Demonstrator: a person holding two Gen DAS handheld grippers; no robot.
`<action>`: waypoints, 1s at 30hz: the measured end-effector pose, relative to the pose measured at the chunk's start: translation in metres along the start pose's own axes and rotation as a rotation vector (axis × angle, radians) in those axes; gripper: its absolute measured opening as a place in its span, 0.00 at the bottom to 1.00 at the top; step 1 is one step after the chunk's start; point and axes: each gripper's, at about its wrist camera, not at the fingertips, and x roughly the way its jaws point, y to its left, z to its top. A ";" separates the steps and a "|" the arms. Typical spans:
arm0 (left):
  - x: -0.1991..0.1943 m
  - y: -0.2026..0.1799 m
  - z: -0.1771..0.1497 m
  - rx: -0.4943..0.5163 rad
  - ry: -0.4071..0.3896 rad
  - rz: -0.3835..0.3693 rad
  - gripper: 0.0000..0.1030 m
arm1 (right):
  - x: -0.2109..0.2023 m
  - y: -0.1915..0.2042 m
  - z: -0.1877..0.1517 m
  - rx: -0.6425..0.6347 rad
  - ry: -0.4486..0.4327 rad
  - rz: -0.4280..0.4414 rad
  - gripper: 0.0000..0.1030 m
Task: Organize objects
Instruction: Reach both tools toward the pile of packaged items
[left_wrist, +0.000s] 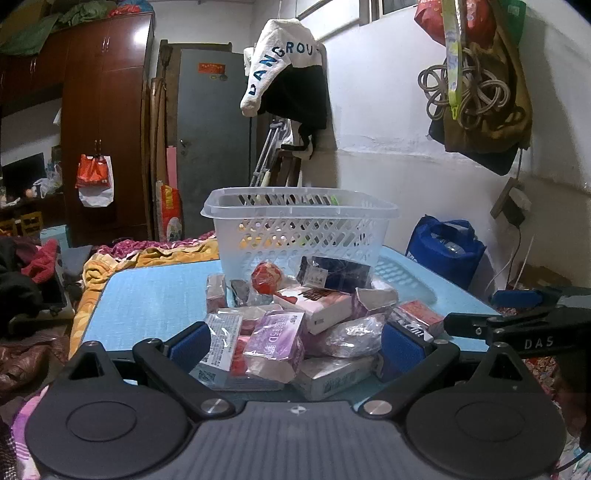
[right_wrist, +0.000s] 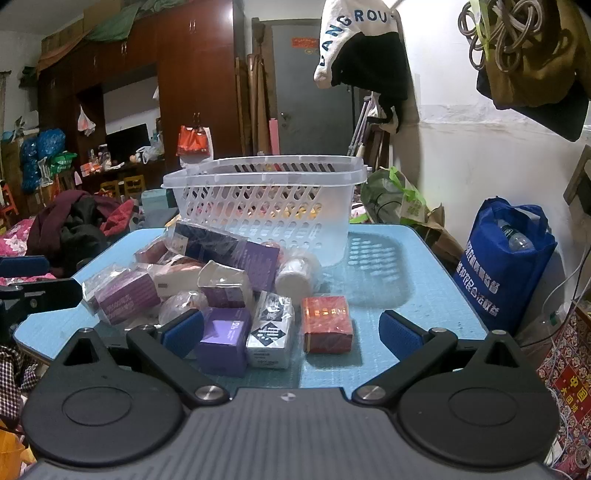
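risk: the heap of wrapped boxes (left_wrist: 291, 332) is slippery film, so a pinch may skid or topple neighbours | look: purple, red, white cartons, crinkly plastic | where: centre frame on the blue surface (left_wrist: 147, 295), white basket (left_wrist: 299, 229) behind | left claw (left_wrist: 295, 347) wide, empty | right claw (right_wrist: 291, 332) wide, empty, red box (right_wrist: 327, 323) between its fingers, untouched

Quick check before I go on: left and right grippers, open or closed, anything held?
Left gripper: open, holding nothing; fingers spread over the pile of packets.
Right gripper: open, holding nothing; red box lies untouched between its fingers.
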 end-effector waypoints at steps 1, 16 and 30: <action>0.000 0.000 0.000 -0.006 -0.003 -0.003 0.97 | 0.000 0.000 0.000 -0.001 0.001 -0.001 1.00; 0.012 -0.005 -0.002 0.008 0.018 -0.003 0.97 | 0.006 -0.001 -0.002 0.005 0.016 0.005 1.00; 0.019 0.000 -0.010 -0.017 0.040 0.012 0.97 | 0.011 -0.001 -0.002 0.000 0.032 -0.005 1.00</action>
